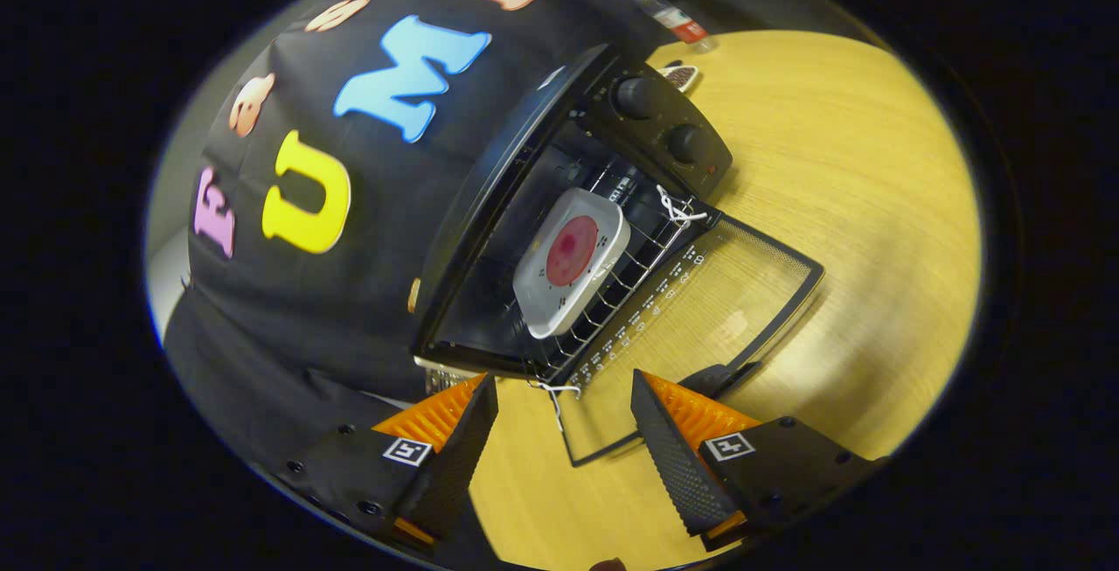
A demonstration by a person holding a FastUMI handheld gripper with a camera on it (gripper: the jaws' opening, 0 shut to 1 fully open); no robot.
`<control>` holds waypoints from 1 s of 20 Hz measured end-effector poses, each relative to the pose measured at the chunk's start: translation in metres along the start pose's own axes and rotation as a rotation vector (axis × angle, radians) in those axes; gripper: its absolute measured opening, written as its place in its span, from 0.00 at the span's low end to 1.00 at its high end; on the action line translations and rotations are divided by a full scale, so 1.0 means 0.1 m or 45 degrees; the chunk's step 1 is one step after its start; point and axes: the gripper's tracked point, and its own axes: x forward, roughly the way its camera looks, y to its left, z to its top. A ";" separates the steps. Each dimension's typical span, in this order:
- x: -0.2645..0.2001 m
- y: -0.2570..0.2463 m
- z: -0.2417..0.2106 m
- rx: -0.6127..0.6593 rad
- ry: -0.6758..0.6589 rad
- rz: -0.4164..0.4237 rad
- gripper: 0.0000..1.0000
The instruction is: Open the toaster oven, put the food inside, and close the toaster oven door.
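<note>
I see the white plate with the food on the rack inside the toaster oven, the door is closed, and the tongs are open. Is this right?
Not quite: the door is open, folded down onto the table, as the gripper view shows. The white plate with the food does sit on the rack inside the toaster oven, and the tongs are open.

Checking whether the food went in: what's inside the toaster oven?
A white tray with round red food sits on the wire rack. The tray hides the rack beneath it.

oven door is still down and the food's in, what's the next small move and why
Probably bring the open tongs onto the door edge to lift it shut: the tray of food already sits on the rack inside the toaster oven, and the tongs hold nothing.
</note>
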 end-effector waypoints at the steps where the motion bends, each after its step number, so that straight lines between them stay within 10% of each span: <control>1: -0.05 -0.04 -0.07 -0.085 0.012 -0.011 0.97; 13: -0.17 -0.55 -0.35 -0.779 0.138 -0.212 0.98; 20: -0.04 -0.90 -0.48 -0.912 0.296 -0.375 0.98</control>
